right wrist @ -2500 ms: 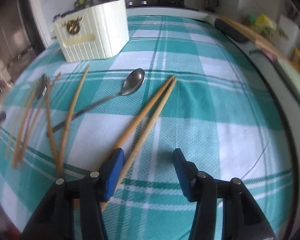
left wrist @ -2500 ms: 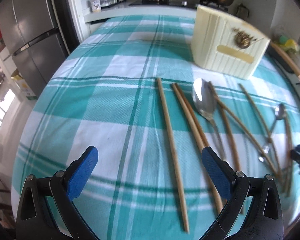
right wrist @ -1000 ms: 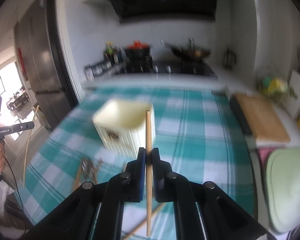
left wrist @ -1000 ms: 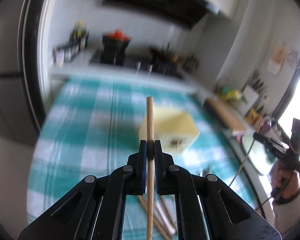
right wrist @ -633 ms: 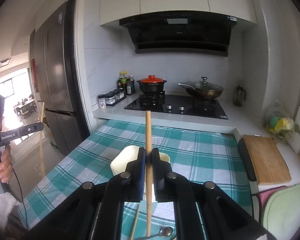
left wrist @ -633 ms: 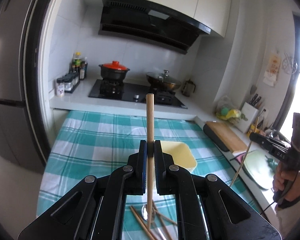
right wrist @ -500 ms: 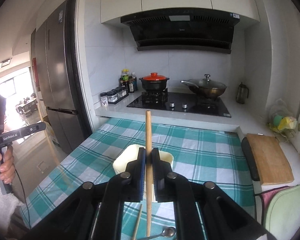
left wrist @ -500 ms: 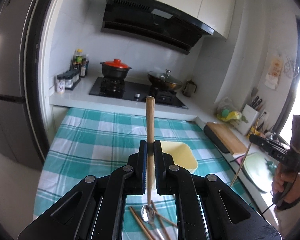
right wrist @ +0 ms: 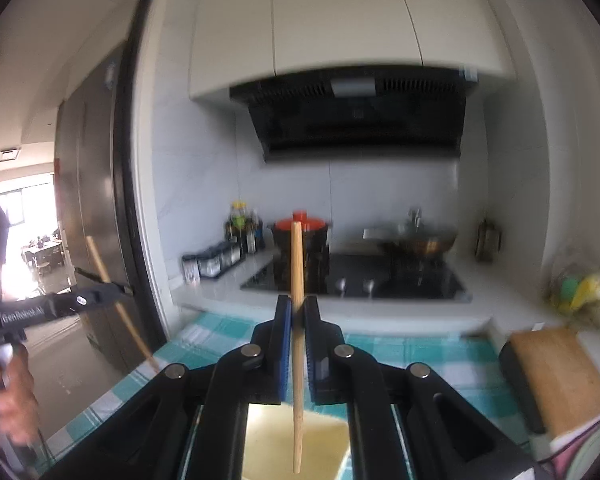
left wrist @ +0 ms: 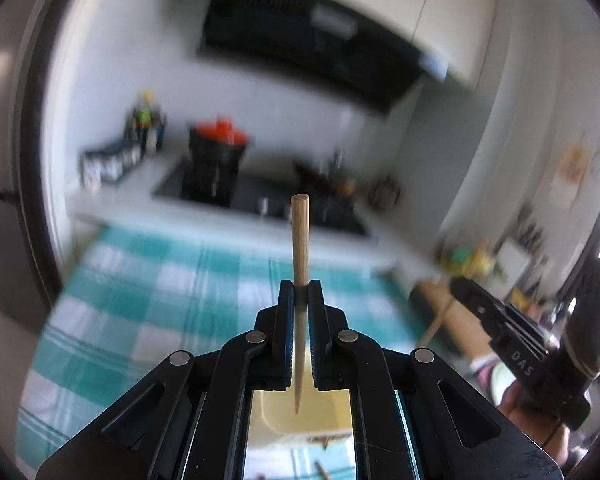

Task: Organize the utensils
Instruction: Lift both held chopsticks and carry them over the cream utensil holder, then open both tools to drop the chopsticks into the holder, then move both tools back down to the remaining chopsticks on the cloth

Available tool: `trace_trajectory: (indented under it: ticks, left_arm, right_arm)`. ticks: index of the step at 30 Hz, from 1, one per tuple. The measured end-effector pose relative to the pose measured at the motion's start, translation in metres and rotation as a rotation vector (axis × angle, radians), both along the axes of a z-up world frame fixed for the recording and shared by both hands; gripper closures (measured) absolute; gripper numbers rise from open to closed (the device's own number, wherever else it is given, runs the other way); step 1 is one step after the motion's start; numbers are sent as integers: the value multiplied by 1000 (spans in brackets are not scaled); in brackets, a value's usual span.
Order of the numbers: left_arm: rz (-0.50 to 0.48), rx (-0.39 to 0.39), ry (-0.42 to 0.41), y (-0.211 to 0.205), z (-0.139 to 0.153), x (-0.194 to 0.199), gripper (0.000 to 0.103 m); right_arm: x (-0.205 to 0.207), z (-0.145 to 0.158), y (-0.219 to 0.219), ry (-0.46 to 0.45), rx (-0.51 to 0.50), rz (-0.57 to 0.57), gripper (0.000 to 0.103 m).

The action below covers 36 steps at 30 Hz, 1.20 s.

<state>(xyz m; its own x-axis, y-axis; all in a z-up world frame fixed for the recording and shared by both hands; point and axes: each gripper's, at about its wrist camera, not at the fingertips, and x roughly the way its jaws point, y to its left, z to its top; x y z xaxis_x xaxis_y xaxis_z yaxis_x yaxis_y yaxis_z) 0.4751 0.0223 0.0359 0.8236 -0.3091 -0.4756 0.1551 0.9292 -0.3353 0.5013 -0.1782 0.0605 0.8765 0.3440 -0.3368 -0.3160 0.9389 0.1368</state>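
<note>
Wooden and pale, a chopstick [left wrist: 301,240] stood upright in the left tool [left wrist: 301,292], whose blue-padded jaws were pressed together on its shaft; its thick end rose above the pads and its thin tip hung below them, over the open top of the cream utensil holder [left wrist: 276,412]. Beyond this tool the checked teal cloth of the surface [left wrist: 140,304] ran back, heavily blurred, toward a stove with a red-lidded pot [left wrist: 218,148]. At the right edge of the left wrist view the right tool [left wrist: 462,286] came in from the side with a second chopstick [left wrist: 438,322] slanting down from it. In the right wrist view that right tool [right wrist: 298,304] was likewise clamped on its chopstick [right wrist: 297,360], held near vertical, the lower tip hanging above the cream holder [right wrist: 324,452], which sat directly beneath the jaws. To the left in the same view, the left tool [right wrist: 118,290] showed side-on in a hand [right wrist: 12,396], its chopstick [right wrist: 116,304] tilted. Further out lay the teal checked cloth [right wrist: 396,348], a wooden cutting board [right wrist: 556,376] at the right, the black cooktop [right wrist: 380,280] with the red-lidded pot [right wrist: 300,240] and a wok [right wrist: 416,240], and a dark range hood [right wrist: 356,116] above.
</note>
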Motion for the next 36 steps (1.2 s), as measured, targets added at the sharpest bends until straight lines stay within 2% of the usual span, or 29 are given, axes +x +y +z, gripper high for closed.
trace_trajectory:
  ticks: [4,8,10,11,12,13,14,15,17,20,21,23,27,31,34,36]
  left_arm:
    - [-67,99,171,-25,-49,30,98]
    - [-78,160,231,-36,-72,34,96]
    - [-70,174,213,-33,-71,23,83]
    - [-69,178,199,-32,-68,16,67]
    - [-69,183,183,-31,-64,9,47]
    - [-62,194,156,-27,-58,-3,37]
    - [-55,202,131,-24,-53,-14,24]
    - [-51,208,105,-19,-49,-25,15]
    - [-42,227,59,-6,-44,-56,5]
    - [-16,251,33,15,-56,-97,2]
    - [-10,253,43,20,-64,-109,2]
    - [6,255,105,32,-92,-133,2]
    - [79,301,282,47,-159,-161,2]
    - [182,284,389,58,-207,-171,2]
    - [215,339,418,54,-223,-169,2]
    - [241,371,418,50,-229,-167,2]
  right_arm:
    - [37,-55,11,235,-45,16,96]
    - [47,-88,15,339,-73,30,96]
    - [40,-90,13,336,-66,23,95]
    - [34,-87,10,323,-49,21,93]
    - [27,-83,5,311,-37,19,85]
    - [19,-77,0,294,-27,11,73]
    - [9,-70,-6,271,-17,1,69]
    - [2,-65,-11,251,-10,-5,64]
    - [-19,-54,-23,218,-20,-12,63]
    - [-66,-50,-43,205,-72,-16,57]
    - [-77,-54,-51,205,-84,-19,53]
    - [-107,-69,-67,211,-112,-36,52]
    - [-159,-127,-97,268,-190,-127,52]
    - [-191,-202,-123,403,-217,-244,52]
    - [-201,-236,-141,485,-174,-312,52]
    - [-203,-248,-148,499,-165,-347,52]
